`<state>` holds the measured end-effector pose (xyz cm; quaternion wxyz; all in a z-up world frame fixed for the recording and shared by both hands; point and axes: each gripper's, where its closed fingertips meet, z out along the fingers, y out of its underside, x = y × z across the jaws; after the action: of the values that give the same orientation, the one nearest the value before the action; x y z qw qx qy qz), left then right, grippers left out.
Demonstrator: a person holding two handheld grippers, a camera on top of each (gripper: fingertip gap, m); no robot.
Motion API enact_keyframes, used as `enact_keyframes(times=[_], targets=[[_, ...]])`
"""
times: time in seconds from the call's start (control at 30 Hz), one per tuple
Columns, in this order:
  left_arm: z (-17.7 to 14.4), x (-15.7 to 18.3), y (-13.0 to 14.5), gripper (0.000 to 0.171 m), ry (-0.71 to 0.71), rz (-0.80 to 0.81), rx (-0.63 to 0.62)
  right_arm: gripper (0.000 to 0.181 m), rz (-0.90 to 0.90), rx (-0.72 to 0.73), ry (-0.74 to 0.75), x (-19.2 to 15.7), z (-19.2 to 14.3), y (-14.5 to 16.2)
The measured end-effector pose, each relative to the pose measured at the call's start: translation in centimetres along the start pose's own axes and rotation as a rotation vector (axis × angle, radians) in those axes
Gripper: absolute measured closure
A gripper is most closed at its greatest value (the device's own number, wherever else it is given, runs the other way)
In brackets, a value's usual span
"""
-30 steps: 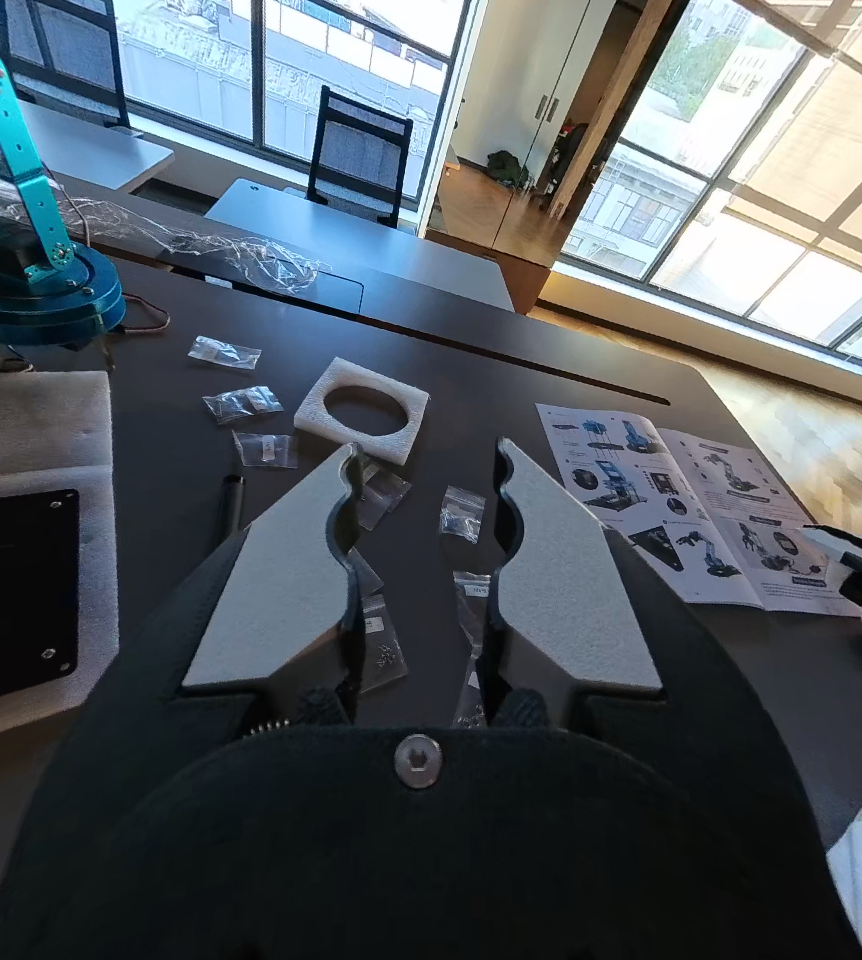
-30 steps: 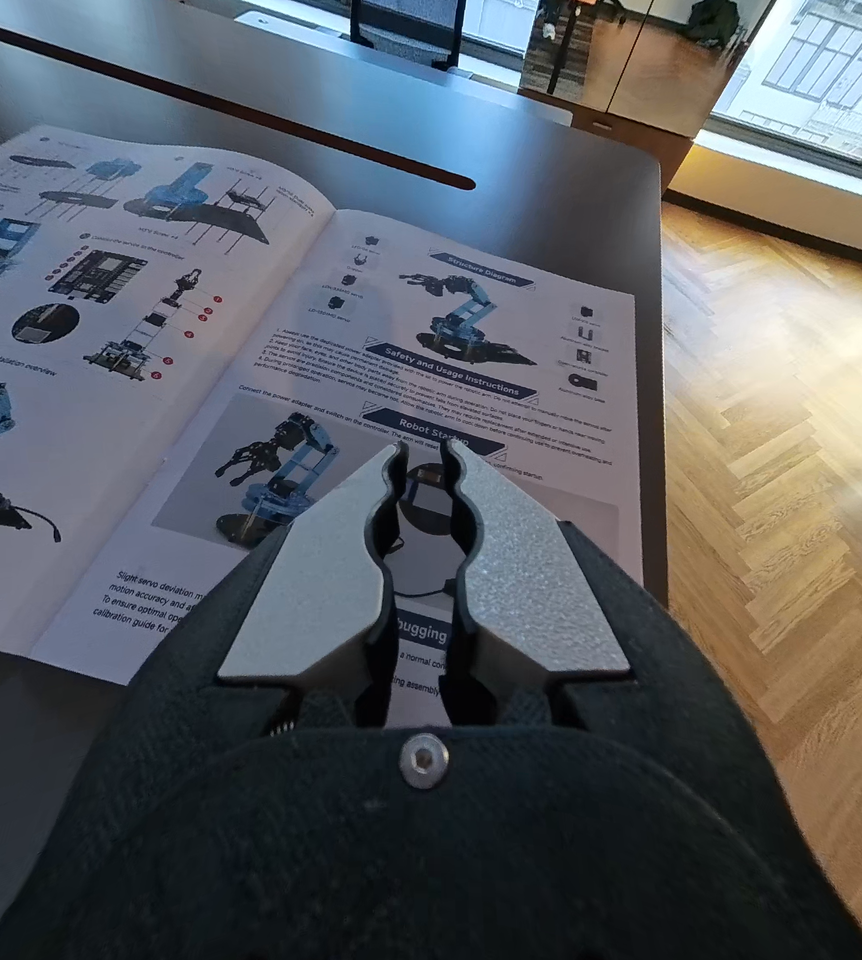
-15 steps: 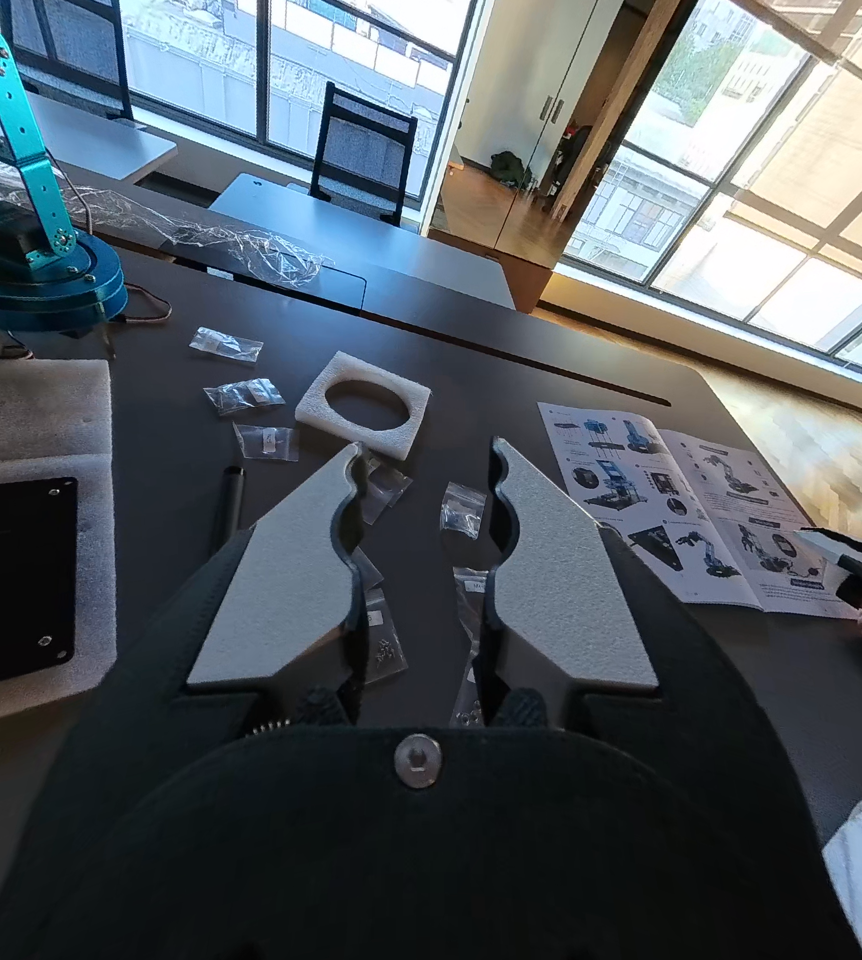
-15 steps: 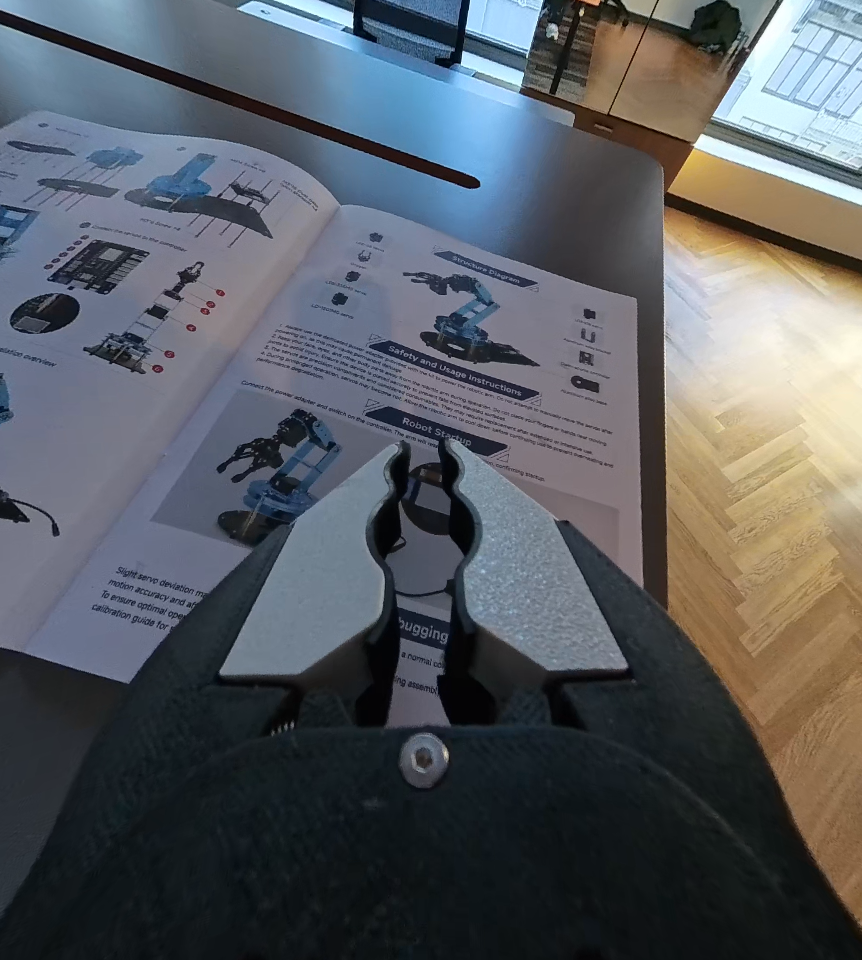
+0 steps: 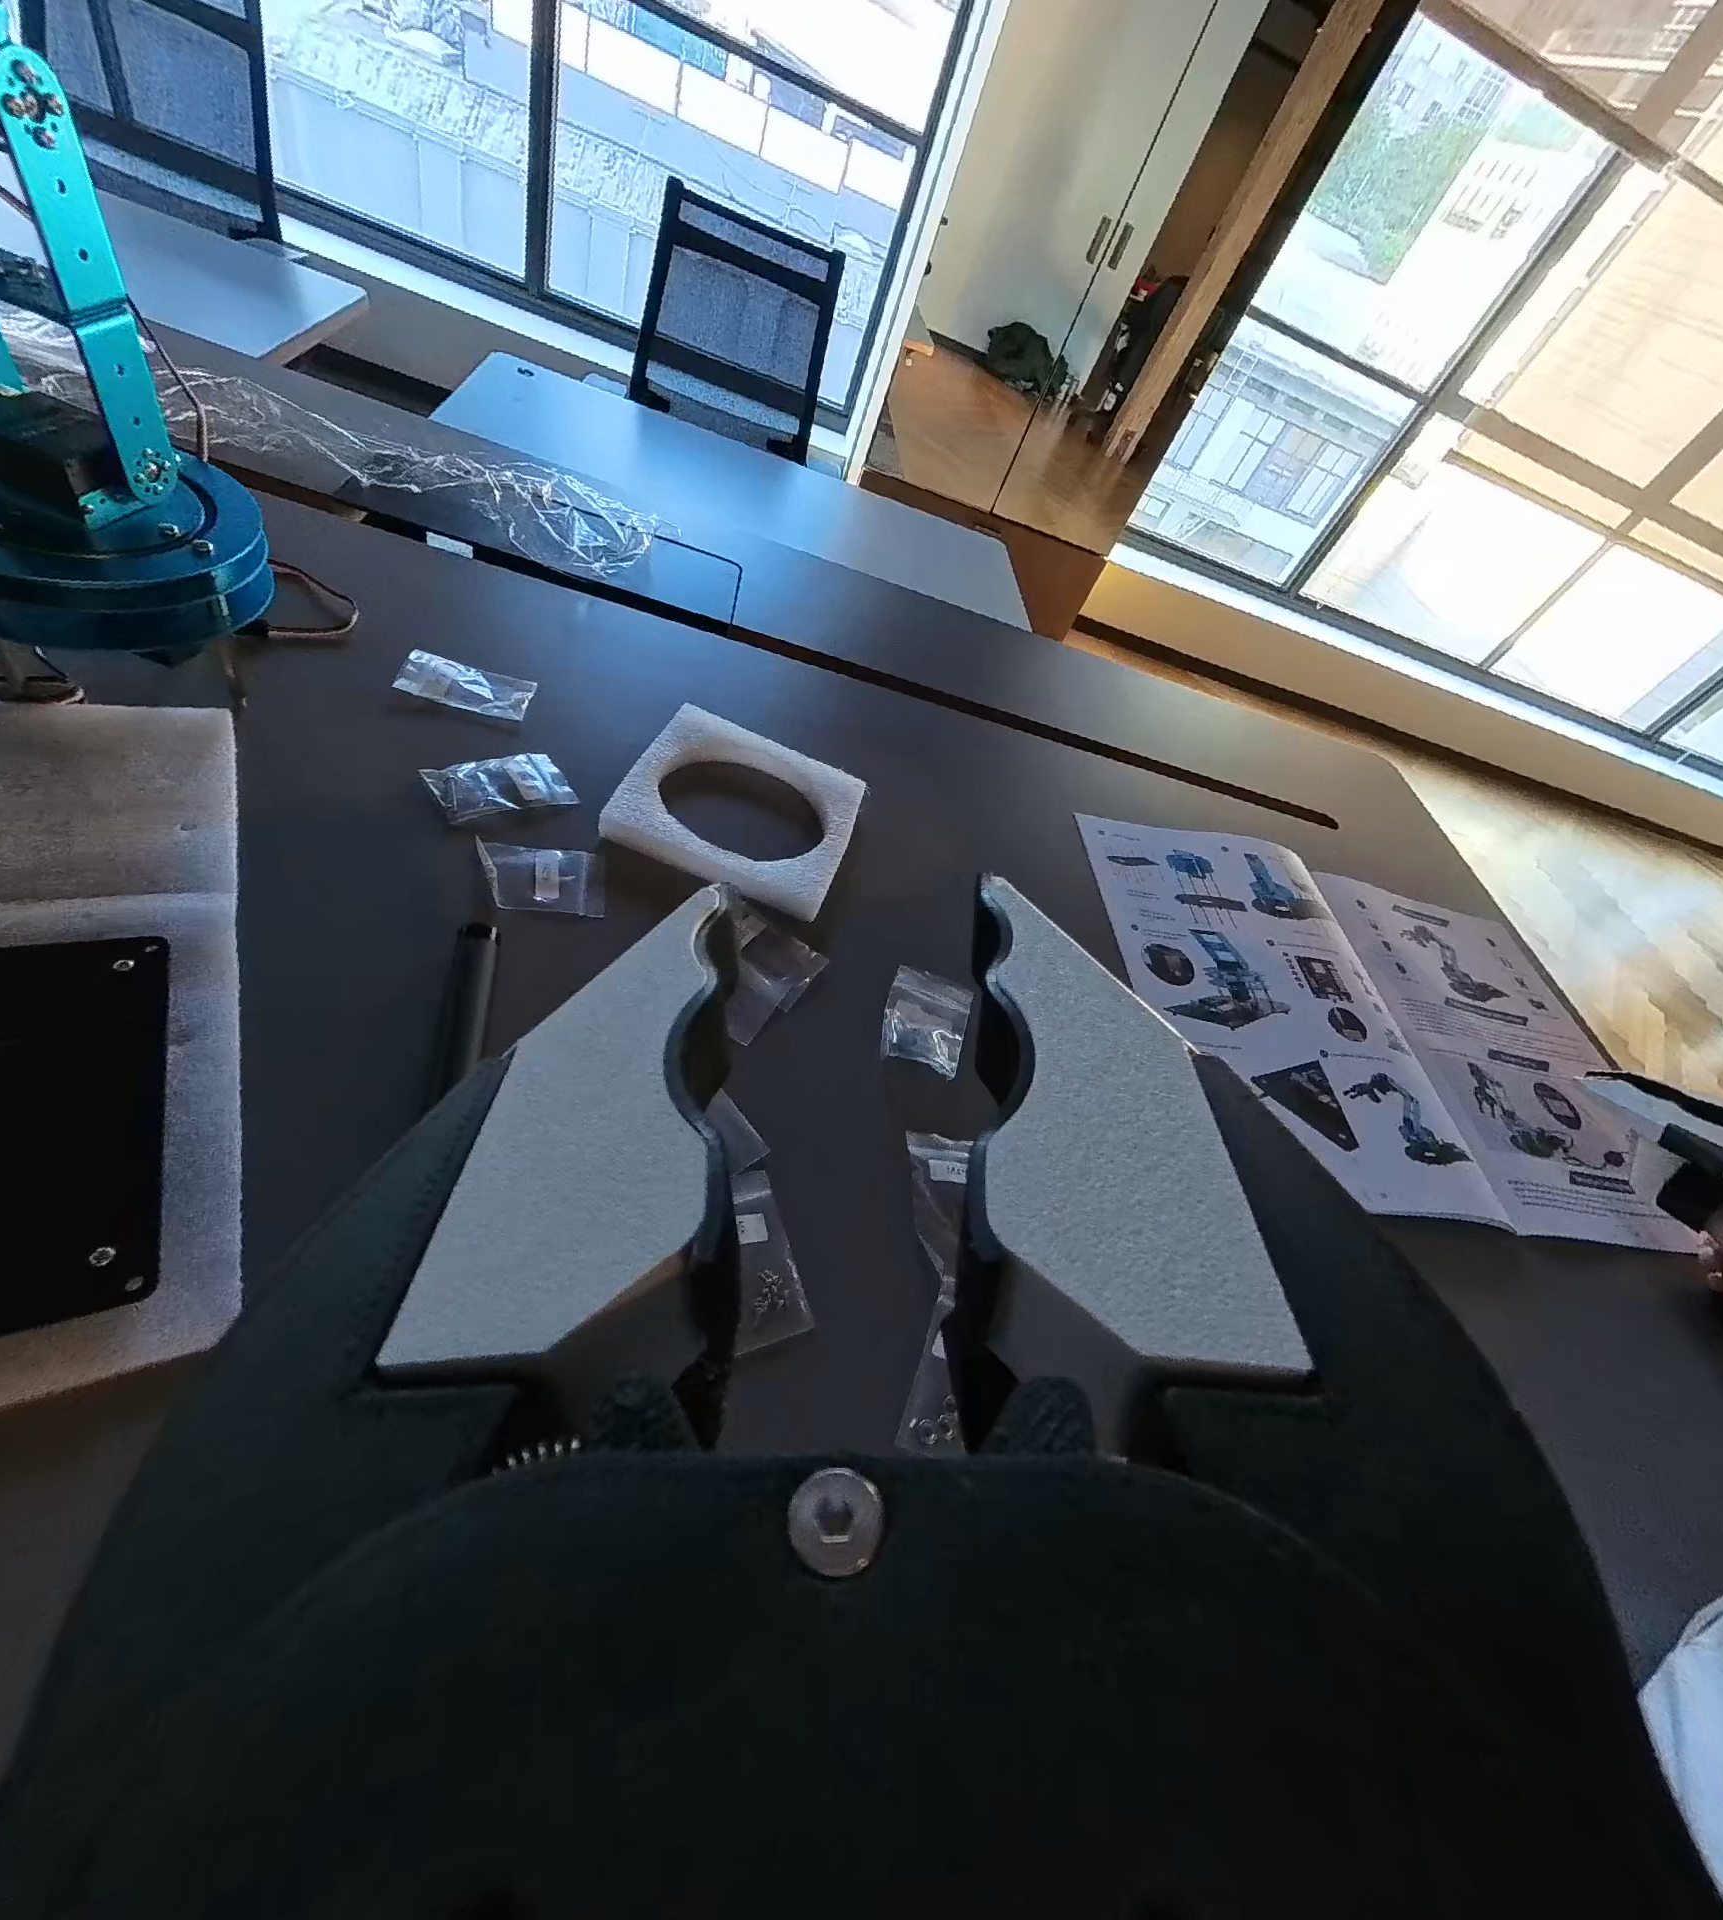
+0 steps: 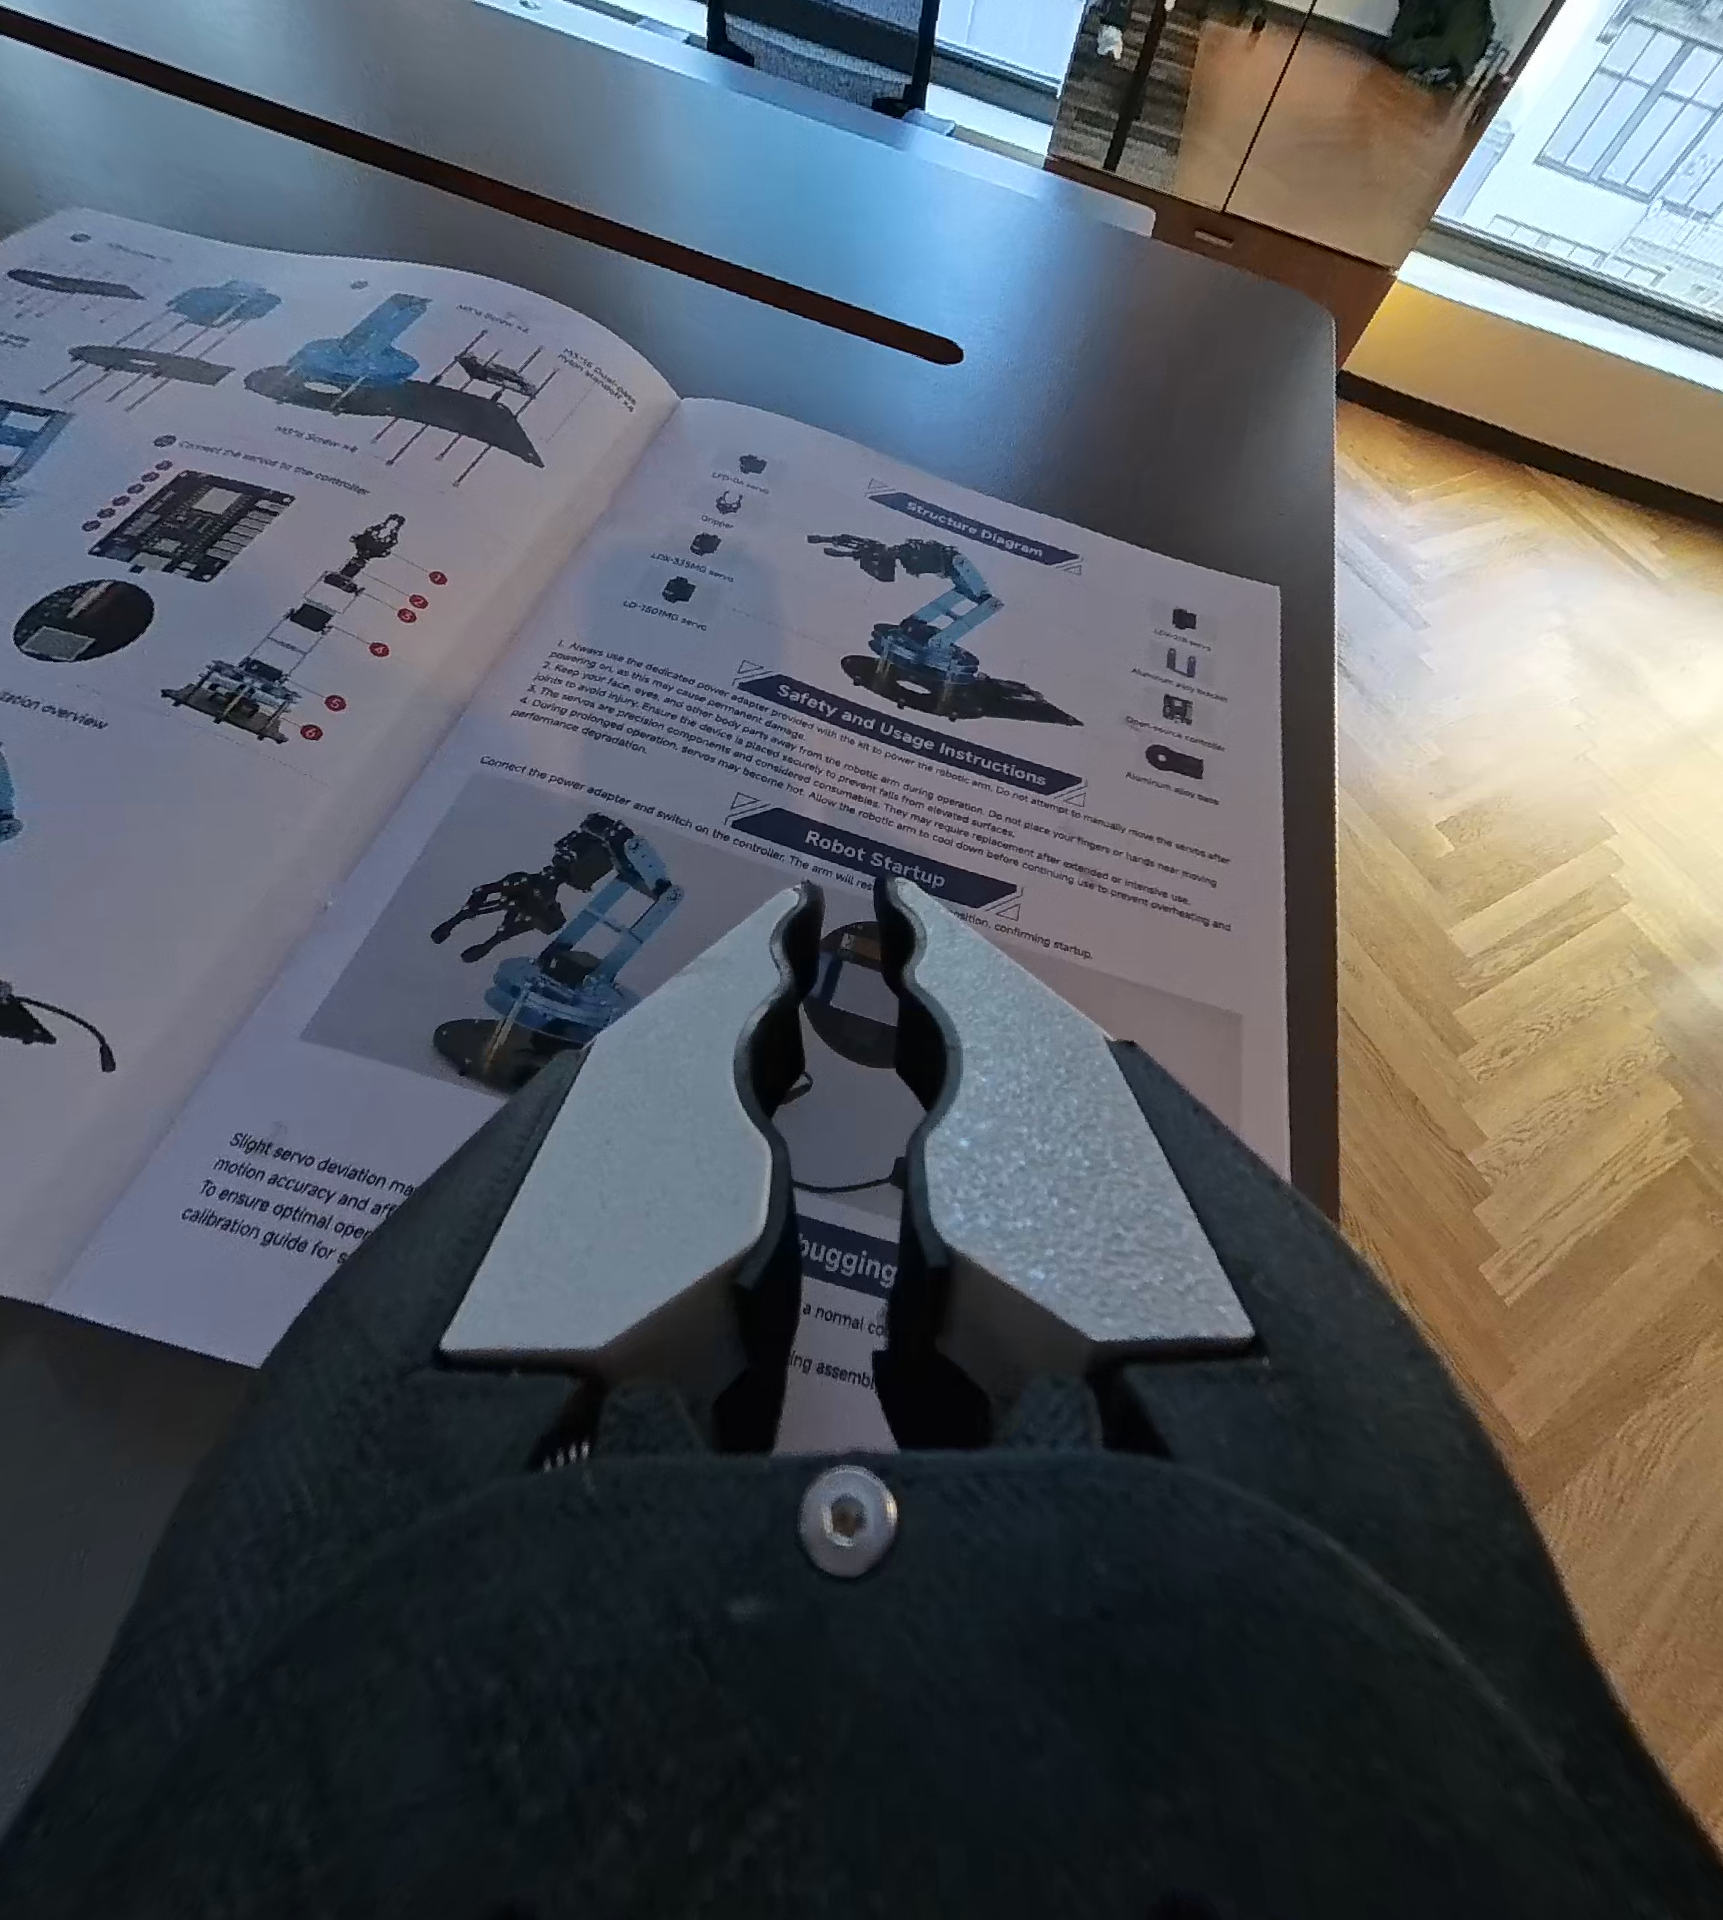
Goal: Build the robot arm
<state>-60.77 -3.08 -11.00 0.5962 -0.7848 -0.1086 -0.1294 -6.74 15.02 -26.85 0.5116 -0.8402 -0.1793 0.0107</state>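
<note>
My left gripper [image 5: 852, 894] is open and empty, held above a dark table [image 5: 940, 727]. Below and between its fingers lie several small clear bags of hardware; one bag [image 5: 924, 1018] is near the right fingertip and another [image 5: 769, 1268] is by the left finger. A white foam square with a round hole [image 5: 644, 805] lies just beyond the tips. My right gripper [image 6: 844, 888] hangs low over the right page of an open instruction booklet [image 6: 545, 582], its jaws empty with only a narrow gap. It also shows in the left wrist view [image 5: 1667, 1122], over the booklet [image 5: 1335, 1018].
A blue robot arm on a round base [image 5: 78, 561] stands at the far left. A foam sheet [image 5: 57, 790] carries a black plate [image 5: 15, 1132]. A dark rod [image 5: 470, 997] and more bags [image 5: 498, 784] lie nearby. The table's right edge [image 6: 1314, 727] drops to wood floor [image 6: 1563, 831]. Tip to tip, the grippers are about 60 cm apart. The dark rod [image 5: 470, 997] is about 20 cm from my left fingertips.
My left gripper has pulled back and risen a little, so the table items sit slightly farther off. My right gripper's jaws have narrowed slightly over the booklet.
</note>
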Motion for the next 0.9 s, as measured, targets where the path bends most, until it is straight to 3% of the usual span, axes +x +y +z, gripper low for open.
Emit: enact_keyframes(times=[0.9], targets=[[-2.3,0.0,-0.3,0.131,0.001,0.000,0.032,0.173,-0.027,0.003,0.000,-0.2,0.0,-0.1]])
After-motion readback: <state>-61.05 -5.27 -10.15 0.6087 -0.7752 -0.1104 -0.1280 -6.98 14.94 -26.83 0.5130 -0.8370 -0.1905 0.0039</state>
